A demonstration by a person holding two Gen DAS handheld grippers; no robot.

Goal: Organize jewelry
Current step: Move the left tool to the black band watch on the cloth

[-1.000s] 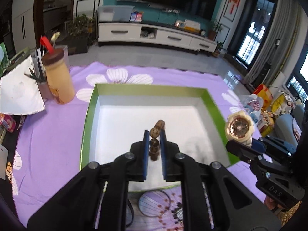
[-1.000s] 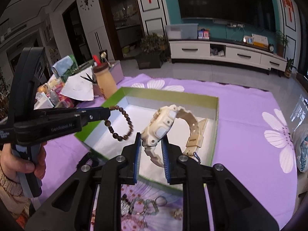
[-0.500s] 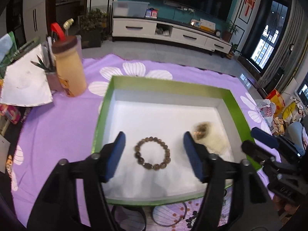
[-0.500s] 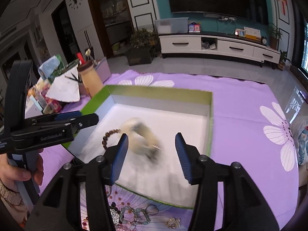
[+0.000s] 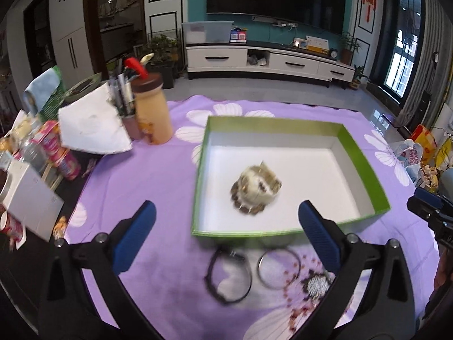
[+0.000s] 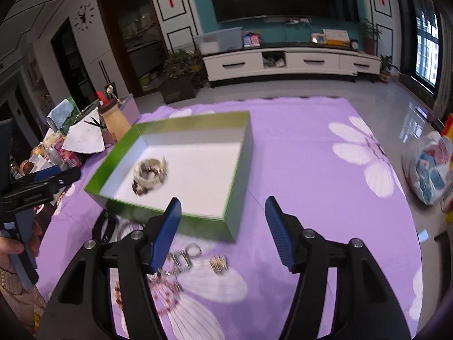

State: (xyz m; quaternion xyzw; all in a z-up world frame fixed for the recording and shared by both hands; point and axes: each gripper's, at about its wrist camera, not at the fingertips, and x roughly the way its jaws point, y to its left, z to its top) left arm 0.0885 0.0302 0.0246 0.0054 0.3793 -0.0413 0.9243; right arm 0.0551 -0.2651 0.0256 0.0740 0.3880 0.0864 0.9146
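Purple cloth with white flowers covers your counter (image 5: 158,175), and a green box (image 5: 365,167) sits on it. Inside the box, on the white floor, lie a cream watch (image 5: 256,185) and a brown bead bracelet (image 5: 249,209) in one blurry heap.

Your left gripper (image 5: 226,239) is spread wide and holds nothing. Your right gripper (image 6: 223,231) is spread wide too, also with nothing in it.

More jewelry waits on the cloth, just outside the near wall of the box. A black band (image 5: 228,279) and a silver ring bangle (image 5: 279,266) lie side by side, right between the left gripper's blue pads (image 5: 133,240) and a little below them. So the left gripper is the close one for these two; it would need to tip down and come back a bit.

Near the right gripper's left pad lie a small gold piece (image 6: 218,265) and a silvery chain (image 6: 184,256). I think these fit the right gripper best. Both are blurry, so you cannot tell their exact shape.
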